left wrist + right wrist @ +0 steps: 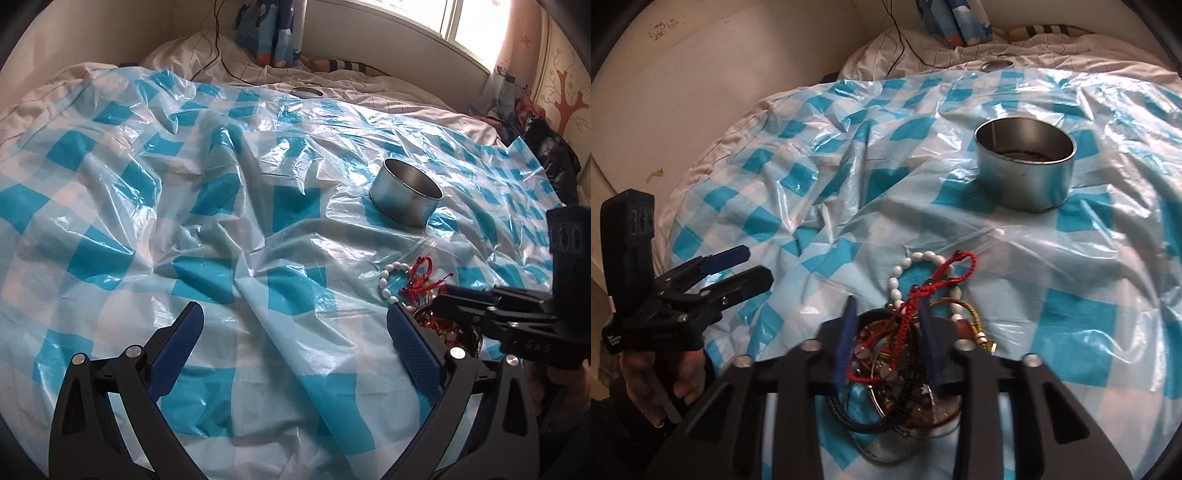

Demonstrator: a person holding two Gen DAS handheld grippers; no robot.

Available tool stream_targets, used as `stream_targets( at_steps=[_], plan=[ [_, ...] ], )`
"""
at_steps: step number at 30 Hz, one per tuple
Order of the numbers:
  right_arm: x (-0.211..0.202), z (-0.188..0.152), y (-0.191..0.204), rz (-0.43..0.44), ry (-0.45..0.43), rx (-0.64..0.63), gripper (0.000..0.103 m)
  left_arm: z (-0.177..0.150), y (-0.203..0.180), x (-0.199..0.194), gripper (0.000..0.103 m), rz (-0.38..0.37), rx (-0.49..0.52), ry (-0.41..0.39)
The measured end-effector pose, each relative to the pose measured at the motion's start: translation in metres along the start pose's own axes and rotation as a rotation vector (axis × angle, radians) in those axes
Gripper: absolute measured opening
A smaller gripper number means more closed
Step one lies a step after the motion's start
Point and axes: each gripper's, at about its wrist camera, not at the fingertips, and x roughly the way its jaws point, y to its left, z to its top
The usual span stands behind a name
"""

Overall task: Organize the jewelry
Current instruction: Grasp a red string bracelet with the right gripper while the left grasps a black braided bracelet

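Note:
A tangle of bracelets lies on the blue-and-white checked plastic sheet, with a white bead bracelet and a red cord on top. My right gripper is down in this pile, its blue pads closed in on the bracelets from both sides. From the left wrist view the pile sits at the right, with the right gripper on it. My left gripper hangs open over bare sheet, left of the pile, holding nothing. A round metal tin stands open beyond the pile, something dark in its bottom.
A metal lid lies at the sheet's far edge on the white bedding. A black cable and a patterned curtain are at the back, dark bags at the right. A hand holds the left gripper.

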Motion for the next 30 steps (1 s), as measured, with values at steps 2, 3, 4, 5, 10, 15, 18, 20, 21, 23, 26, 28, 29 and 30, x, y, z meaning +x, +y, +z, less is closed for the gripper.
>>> stream_targets(
  at_steps=[2, 3, 4, 5, 10, 15, 18, 20, 21, 23, 26, 28, 29, 30],
  plan=[
    [-0.004, 0.001, -0.007, 0.014, -0.022, 0.031, 0.003, 0.003, -0.002, 0.005, 0.095, -0.022, -0.004, 0.008],
    [-0.009, 0.002, -0.011, 0.024, -0.043, 0.049, 0.003, 0.003, -0.005, 0.007, 0.095, -0.031, 0.0, 0.013],
    [-0.014, 0.003, -0.015, 0.033, -0.061, 0.063, 0.004, 0.001, -0.011, 0.009, 0.095, -0.052, 0.016, 0.021],
    [-0.021, 0.004, -0.019, 0.05, -0.085, 0.085, 0.003, 0.001, -0.014, 0.009, 0.095, -0.065, 0.028, 0.024],
    [-0.051, 0.012, -0.031, 0.095, -0.191, 0.144, 0.003, -0.01, -0.051, 0.01, 0.095, -0.204, 0.165, 0.051],
    [-0.066, 0.012, -0.04, 0.101, -0.243, 0.18, 0.003, -0.018, -0.081, 0.018, 0.095, -0.256, 0.275, 0.075],
    [-0.076, 0.013, -0.047, 0.105, -0.275, 0.207, 0.003, -0.019, -0.081, 0.025, 0.095, -0.345, 0.234, 0.105],
    [-0.078, 0.013, -0.051, 0.107, -0.288, 0.225, 0.003, -0.02, -0.078, 0.029, 0.093, -0.371, 0.207, 0.111],
    [-0.079, 0.013, -0.052, 0.108, -0.288, 0.229, 0.003, -0.02, -0.076, 0.031, 0.087, -0.372, 0.193, 0.115],
    [-0.078, 0.013, -0.053, 0.103, -0.285, 0.233, 0.004, -0.019, -0.072, 0.034, 0.076, -0.383, 0.181, 0.121],
    [-0.075, 0.013, -0.052, 0.104, -0.28, 0.238, 0.004, -0.02, -0.07, 0.037, 0.064, -0.397, 0.178, 0.12],
    [-0.075, 0.012, -0.053, 0.106, -0.278, 0.239, 0.004, -0.022, -0.072, 0.042, 0.051, -0.382, 0.198, 0.138],
    [-0.074, 0.012, -0.053, 0.105, -0.277, 0.24, 0.004, -0.023, -0.073, 0.046, 0.044, -0.363, 0.205, 0.148],
    [-0.074, 0.012, -0.053, 0.105, -0.276, 0.24, 0.004, -0.022, -0.072, 0.047, 0.032, -0.364, 0.205, 0.153]
  ],
)
